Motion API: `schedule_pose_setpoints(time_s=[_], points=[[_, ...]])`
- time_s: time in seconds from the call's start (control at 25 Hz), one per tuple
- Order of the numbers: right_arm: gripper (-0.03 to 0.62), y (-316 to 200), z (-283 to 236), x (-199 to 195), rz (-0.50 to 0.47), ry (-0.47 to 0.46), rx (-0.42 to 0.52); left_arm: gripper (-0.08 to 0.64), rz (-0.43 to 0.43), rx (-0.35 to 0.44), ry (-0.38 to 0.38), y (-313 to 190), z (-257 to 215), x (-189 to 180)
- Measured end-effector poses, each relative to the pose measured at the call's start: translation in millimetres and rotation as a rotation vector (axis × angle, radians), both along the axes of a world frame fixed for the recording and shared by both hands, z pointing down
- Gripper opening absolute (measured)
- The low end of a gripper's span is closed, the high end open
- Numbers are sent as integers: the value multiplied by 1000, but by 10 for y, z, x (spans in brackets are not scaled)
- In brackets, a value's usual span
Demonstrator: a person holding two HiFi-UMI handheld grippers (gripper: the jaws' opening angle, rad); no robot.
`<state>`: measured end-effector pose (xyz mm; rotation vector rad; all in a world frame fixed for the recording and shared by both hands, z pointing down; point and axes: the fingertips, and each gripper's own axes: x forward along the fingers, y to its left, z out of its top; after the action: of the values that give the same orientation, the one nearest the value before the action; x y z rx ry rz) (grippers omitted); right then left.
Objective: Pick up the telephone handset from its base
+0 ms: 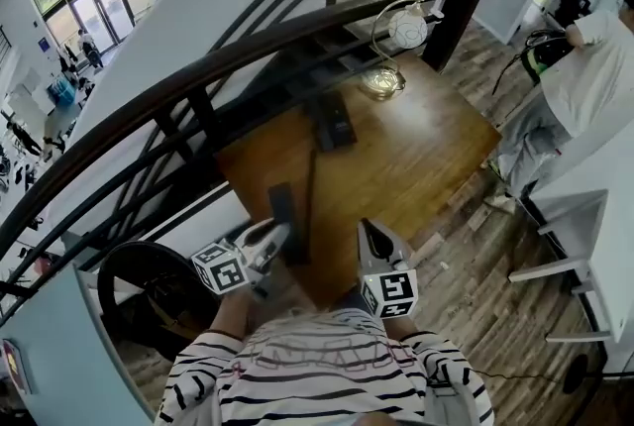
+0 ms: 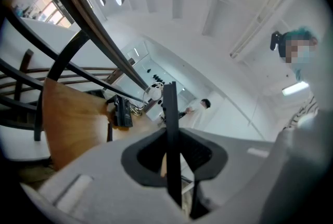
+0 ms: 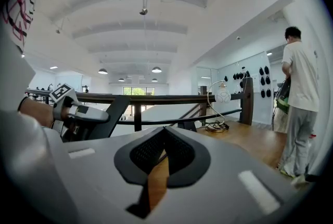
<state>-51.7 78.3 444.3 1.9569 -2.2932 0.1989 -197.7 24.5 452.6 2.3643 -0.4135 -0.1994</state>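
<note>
Broad wooden surface (image 1: pixel 416 166) under a dark curved railing (image 1: pixel 248 48), with the telephone base (image 1: pixel 334 122) toward its far side. Just right of the base and farther off, a globe lamp (image 1: pixel 404 30). Well short of the base, over the near edge, a flat dark slab, by its shape most likely the handset (image 1: pixel 282 208), off its cradle and well apart from the base. Pinched at a narrow gap by the fingers of the left gripper (image 1: pixel 280 232), standing edge-on and upright between them in the left gripper view. Right gripper (image 1: pixel 369 226) beside it, likewise short of the base, fingers pressed together on nothing. Thin dark line (image 1: pixel 310 196) from the base toward the handset: best treated as a cord. For a clean lift: hold the pinch firm, draw the handset away from the base level, leave slack in that line, hold the empty right gripper clear of it.
</note>
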Motion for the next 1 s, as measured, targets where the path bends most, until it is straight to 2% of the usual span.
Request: schedule_pose_setpoints(time_s=[0.44,1.0], points=[[0,146,89,-170,9,-13,-21,74,17,16,-25,207,63,-182],[0,239,85,-221,36,-1,-27,74,23,7,-14,288,85,-256]])
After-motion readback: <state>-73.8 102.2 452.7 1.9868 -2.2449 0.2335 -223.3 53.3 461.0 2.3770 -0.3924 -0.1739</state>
